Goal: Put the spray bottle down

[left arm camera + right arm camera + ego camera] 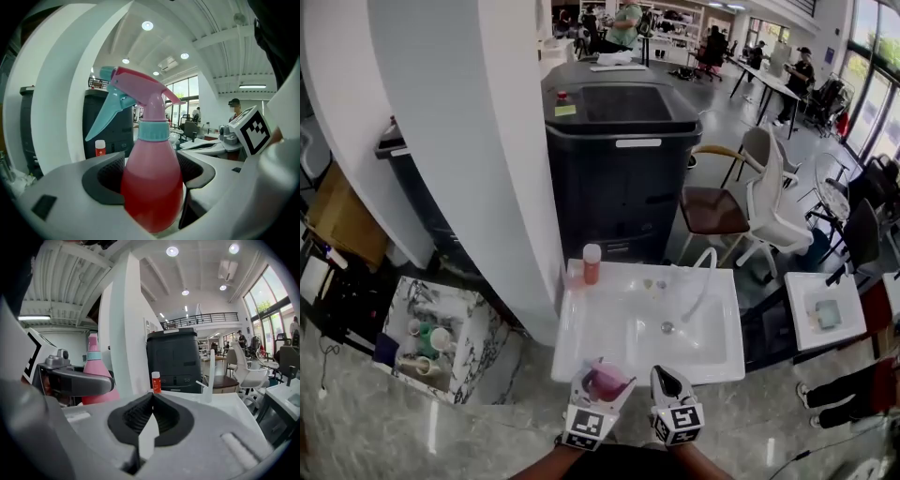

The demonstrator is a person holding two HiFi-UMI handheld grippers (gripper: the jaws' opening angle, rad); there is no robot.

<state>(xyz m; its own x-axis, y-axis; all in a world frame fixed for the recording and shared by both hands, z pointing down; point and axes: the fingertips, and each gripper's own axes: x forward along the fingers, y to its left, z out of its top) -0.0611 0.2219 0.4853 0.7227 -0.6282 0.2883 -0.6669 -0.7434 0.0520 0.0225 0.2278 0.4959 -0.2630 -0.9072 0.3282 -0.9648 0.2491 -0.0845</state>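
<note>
White sink (pixel 577 349) at lower centre: left tool (pixel 151 174), clamped on spray bottle (pixel 152 187), should set it upright on the rim, then release; right tool (pixel 152 417) closed, empty.

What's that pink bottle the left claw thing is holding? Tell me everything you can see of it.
The spray bottle has a pear-shaped, see-through pink plastic body holding red liquid, a light blue collar, a pink spray head and a teal trigger and nozzle. It stands upright, clamped by its belly between the dark-padded jaws of the left gripper, at the near edge of the white sink. Whether its base rests on anything cannot be seen.
</note>
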